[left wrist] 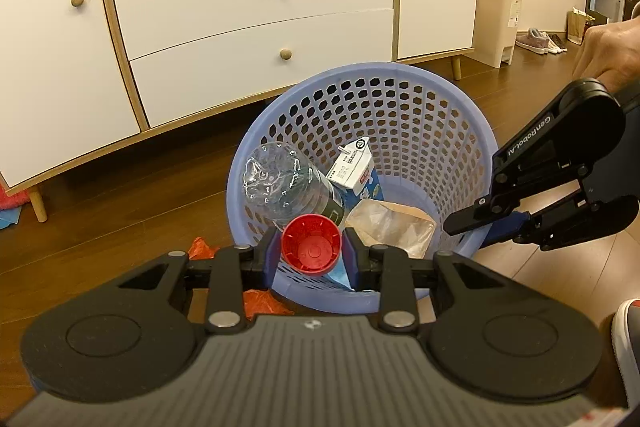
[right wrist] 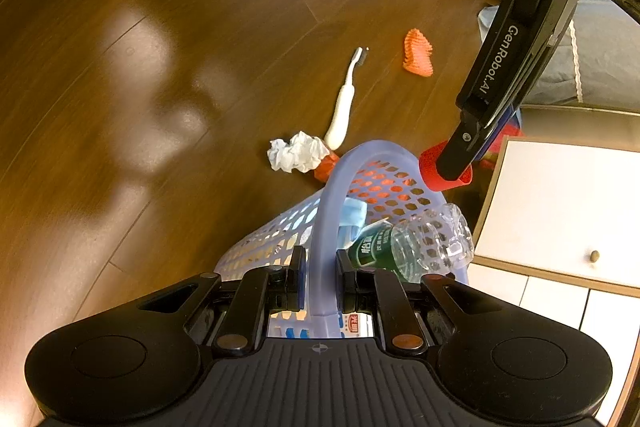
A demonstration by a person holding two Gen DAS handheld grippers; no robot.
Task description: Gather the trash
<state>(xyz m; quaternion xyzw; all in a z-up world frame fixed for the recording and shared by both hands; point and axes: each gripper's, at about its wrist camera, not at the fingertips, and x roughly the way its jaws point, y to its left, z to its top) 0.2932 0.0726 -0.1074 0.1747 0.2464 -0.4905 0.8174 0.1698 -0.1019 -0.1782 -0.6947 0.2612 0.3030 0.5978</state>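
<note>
The left tool (left wrist: 311, 254) is clamped on a red cap-like cup (left wrist: 311, 245), its 2 blue-padded fingers (left wrist: 271, 257) pressing either side, the open mouth of the cup facing the camera. It hangs just above the near rim of the blue mesh basket (left wrist: 400, 115). Inside the basket lie a clear plastic bottle (left wrist: 280, 187) with its base upward, a small white and blue carton (left wrist: 354, 167) just beside it, and a crumpled clear wrapper (left wrist: 390, 225) at the bottom.

The right tool (right wrist: 318, 281) grips the basket's rim, 1 finger inside the wall and 1 outside, on the side away from the left tool; the basket appears tipped toward the left tool.

On the wooden floor (right wrist: 160, 27) beyond the basket lie a crumpled white tissue (right wrist: 296, 151) touching an orange scrap (right wrist: 326, 167), a white toothbrush (right wrist: 344, 103) just beside them, and an orange netted piece (right wrist: 418, 53) farther off. A white sideboard (left wrist: 240, 7) stands behind the basket.
</note>
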